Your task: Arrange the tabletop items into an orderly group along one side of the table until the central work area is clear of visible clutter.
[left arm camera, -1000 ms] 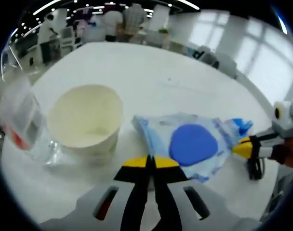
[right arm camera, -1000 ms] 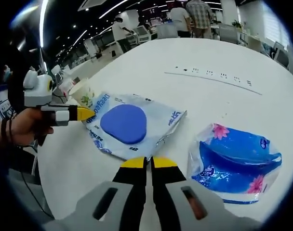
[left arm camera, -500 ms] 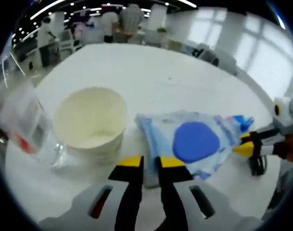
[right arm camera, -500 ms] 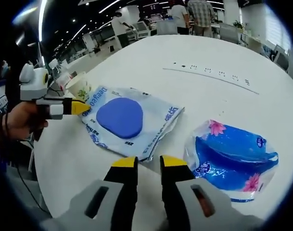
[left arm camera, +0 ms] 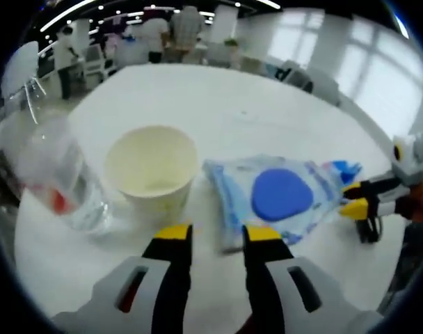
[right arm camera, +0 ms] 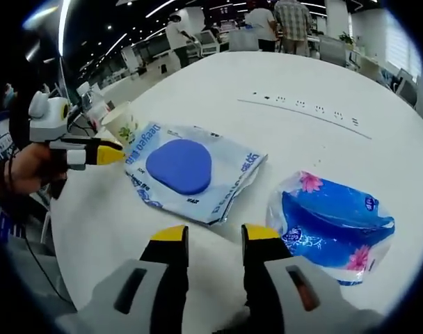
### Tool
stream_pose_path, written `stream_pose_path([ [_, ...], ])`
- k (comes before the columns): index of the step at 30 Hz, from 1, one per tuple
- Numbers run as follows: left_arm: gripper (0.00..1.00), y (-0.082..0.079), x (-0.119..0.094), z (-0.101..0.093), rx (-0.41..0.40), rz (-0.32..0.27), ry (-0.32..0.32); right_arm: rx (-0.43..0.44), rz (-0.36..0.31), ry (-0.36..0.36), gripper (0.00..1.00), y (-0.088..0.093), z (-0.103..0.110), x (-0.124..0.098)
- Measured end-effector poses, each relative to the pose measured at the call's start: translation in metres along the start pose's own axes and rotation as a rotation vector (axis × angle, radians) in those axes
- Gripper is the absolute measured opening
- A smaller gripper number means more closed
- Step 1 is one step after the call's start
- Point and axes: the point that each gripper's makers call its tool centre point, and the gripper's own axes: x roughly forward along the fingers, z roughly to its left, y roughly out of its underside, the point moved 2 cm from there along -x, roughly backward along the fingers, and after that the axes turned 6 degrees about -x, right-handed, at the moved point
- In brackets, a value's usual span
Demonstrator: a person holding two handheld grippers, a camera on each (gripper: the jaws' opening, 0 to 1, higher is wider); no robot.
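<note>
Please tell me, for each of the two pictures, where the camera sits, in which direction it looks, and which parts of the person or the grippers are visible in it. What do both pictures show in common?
Left gripper view: rides on the left gripper, looking across the white table at a paper cup, a plastic bottle and a wipes pack; the right gripper enters from the right.
Right gripper view: rides on the right gripper, facing the wipes pack and a blue tissue pack; the left gripper and the hand holding it show at left.
Shared: wipes pack, cup, table.

In the left gripper view, the cream paper cup [left arm camera: 152,169] stands on the white table [left arm camera: 218,104]. Clear plastic bottle [left arm camera: 62,184] at its 9 o'clock, flat blue-and-white plastic packet [left arm camera: 274,198] at 3 o'clock.
</note>
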Motion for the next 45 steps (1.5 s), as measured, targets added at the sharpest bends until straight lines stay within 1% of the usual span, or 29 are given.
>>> stream_pose_path([
  [6, 0.29, 0.001, -0.013, -0.003, 0.021, -0.01, 0.014, -0.002, -0.014, -0.005, 0.35, 0.0, 0.001, -0.009],
  [9, 0.31, 0.002, -0.019, -0.006, 0.032, -0.015, 0.024, 0.01, -0.032, -0.006, 0.36, -0.001, 0.001, -0.015],
  [13, 0.35, 0.005, -0.026, -0.01, 0.061, -0.018, 0.04, -0.004, -0.043, -0.013, 0.4, 0.001, 0.004, -0.023],
  [17, 0.38, 0.007, -0.034, -0.013, 0.075, -0.024, 0.051, -0.009, -0.054, -0.006, 0.41, 0.004, 0.001, -0.032],
  [22, 0.42, 0.015, -0.044, -0.018, 0.11, -0.017, 0.064, -0.022, -0.059, 0.01, 0.42, 0.009, -0.003, -0.043],
  [24, 0.44, 0.019, -0.048, -0.019, 0.113, -0.016, 0.069, -0.021, -0.06, 0.02, 0.42, 0.013, -0.007, -0.049],
  [29, 0.51, 0.021, -0.056, -0.019, 0.116, -0.021, 0.063, -0.019, -0.055, 0.04, 0.43, 0.025, -0.011, -0.059],
  [35, 0.52, 0.024, -0.069, -0.021, 0.136, -0.033, 0.073, -0.009, -0.043, 0.062, 0.43, 0.04, -0.016, -0.068],
  [37, 0.55, 0.025, -0.071, -0.021, 0.143, -0.034, 0.073, -0.006, -0.041, 0.064, 0.43, 0.044, -0.016, -0.07],
  [42, 0.57, 0.032, -0.079, -0.024, 0.187, -0.029, 0.088, 0.002, -0.033, 0.077, 0.43, 0.056, -0.017, -0.073],
  [45, 0.57, 0.036, -0.083, -0.026, 0.193, -0.028, 0.096, 0.005, -0.02, 0.083, 0.43, 0.065, -0.017, -0.074],
])
